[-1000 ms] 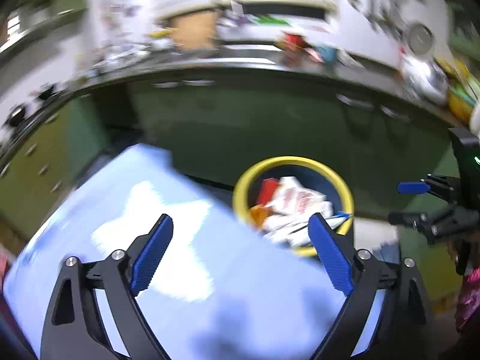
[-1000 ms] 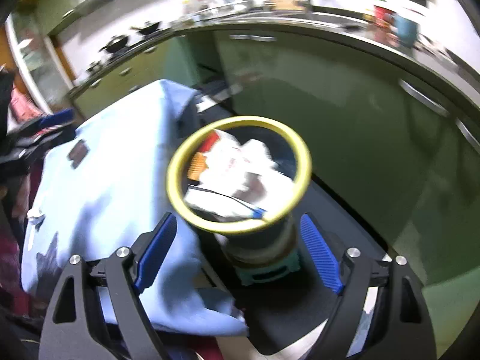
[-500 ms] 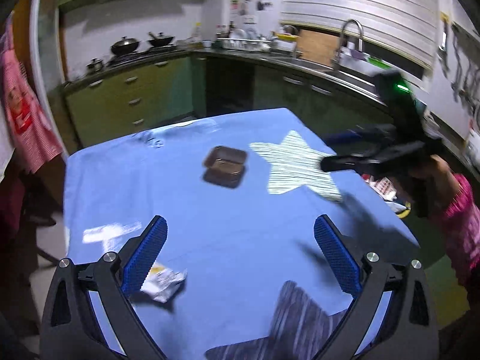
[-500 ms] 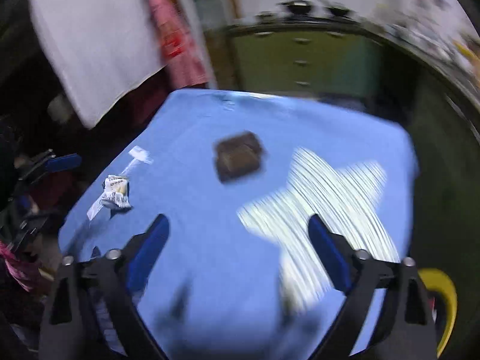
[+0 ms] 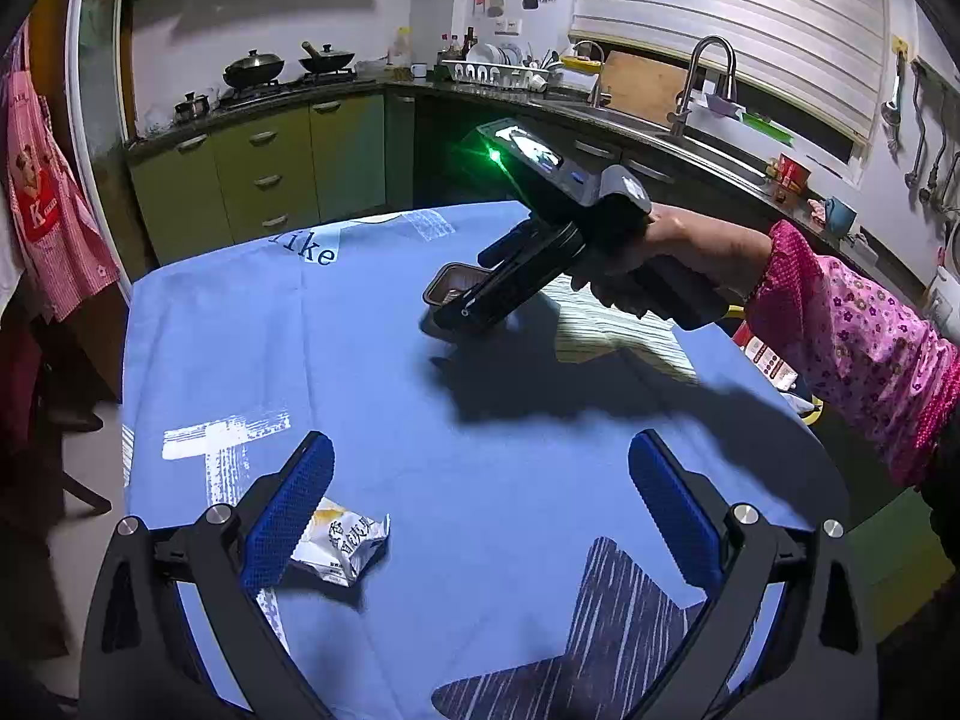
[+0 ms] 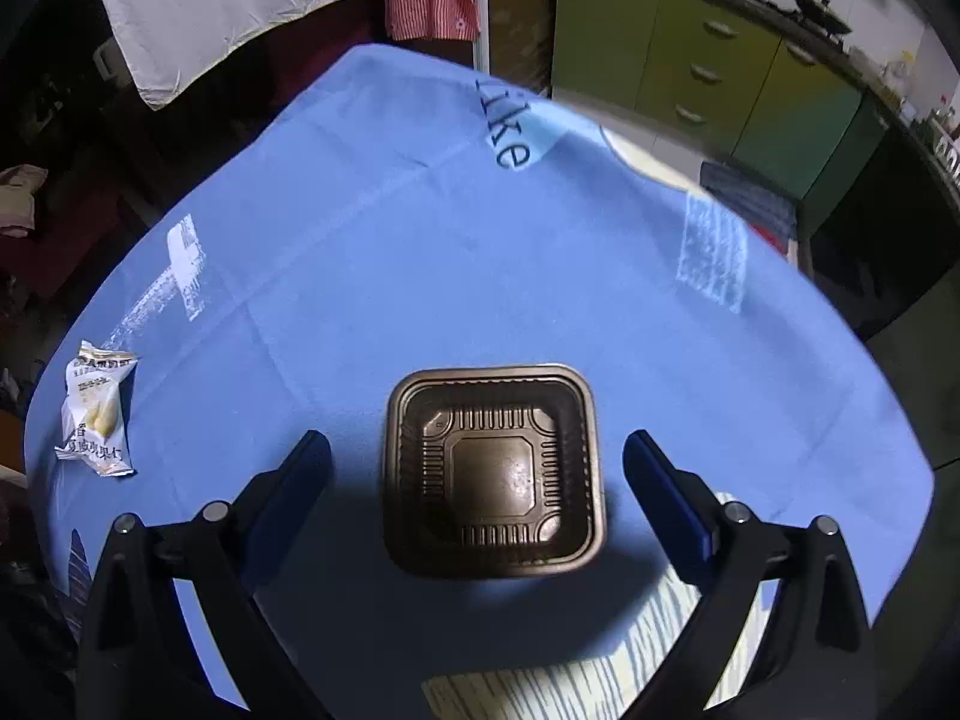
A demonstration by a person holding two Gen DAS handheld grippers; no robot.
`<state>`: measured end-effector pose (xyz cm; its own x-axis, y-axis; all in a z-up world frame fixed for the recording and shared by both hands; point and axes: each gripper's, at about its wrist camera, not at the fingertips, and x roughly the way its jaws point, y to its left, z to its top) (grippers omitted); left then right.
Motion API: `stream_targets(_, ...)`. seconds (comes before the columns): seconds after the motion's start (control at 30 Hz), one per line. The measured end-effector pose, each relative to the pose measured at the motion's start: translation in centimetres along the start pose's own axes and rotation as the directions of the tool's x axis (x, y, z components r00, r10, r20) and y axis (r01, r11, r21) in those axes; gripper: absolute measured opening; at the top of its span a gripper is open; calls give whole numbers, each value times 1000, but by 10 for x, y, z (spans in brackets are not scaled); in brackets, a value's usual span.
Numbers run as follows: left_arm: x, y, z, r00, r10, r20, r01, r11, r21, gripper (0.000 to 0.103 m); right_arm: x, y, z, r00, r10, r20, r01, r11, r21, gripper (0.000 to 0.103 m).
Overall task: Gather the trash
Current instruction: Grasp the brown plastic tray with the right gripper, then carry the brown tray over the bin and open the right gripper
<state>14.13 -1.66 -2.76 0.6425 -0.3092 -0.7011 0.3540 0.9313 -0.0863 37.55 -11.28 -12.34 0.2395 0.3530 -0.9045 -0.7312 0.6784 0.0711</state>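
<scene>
The right gripper (image 6: pixel 477 474) hangs low over the table with its two blue-padded fingers (image 6: pixel 666 495) spread wide and holding nothing. The brown plastic tray (image 6: pixel 492 471) sits squarely between them, upright on the cloth, with clear gaps on both sides; neither pad touches its rim. It is square with rounded corners, ribbed on the inside, and I see nothing in it. From the other camera the same gripper (image 5: pixel 462 312) shows tilted down at the tray (image 5: pixel 453 288), gripped by a hand (image 5: pixel 666 252) in a pink flowered sleeve, a green light glowing on the housing; whether its tips touch the tray I cannot tell from there.

The left gripper (image 5: pixel 480 516) is held nearer the table's edge, its jaws likewise wide apart and empty. Just inside its left finger (image 5: pixel 288 516), partly hidden behind the pad, lies a crumpled white snack wrapper (image 5: pixel 342 543) with yellow print. From the right gripper that wrapper (image 6: pixel 96 411) lies well off to the left, near the cloth's edge.

Everything rests on a blue tablecloth (image 6: pixel 420 252) with pale printed patches and lettering. Beyond the far end of the table stand green kitchen cabinets (image 5: pixel 258 174), pans on the hob (image 5: pixel 282 66) and a sink tap (image 5: pixel 708 72).
</scene>
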Motion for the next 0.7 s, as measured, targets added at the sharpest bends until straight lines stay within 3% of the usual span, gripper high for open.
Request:
stream_targets(0.13,6,5,0,1000,-8,-14,8,1000,-15,97,10,-3,2,999,-21,-26,22,1000,14,90)
stream_targets(0.23,11,6,-2,999,-10,-32,8,999,-34,97,16,-7,-1,998,-16,-55,19,999,40,69)
stream_targets(0.27,12,6,-2,999,-8,-34,7,999,-36,97,14,-8,-1,998,-36,-46,38,998,40,67)
stream_targets(0.53,11,2,-5,999,2,-46,-3,1000,-31,97,-6,-13,-18,999,-40,-9,41,993,108,66)
stream_targets(0.7,10,-5,-5,999,0,-50,-1,1000,-13,97,-50,-11,-55,998,-26,57,16,986,167,66)
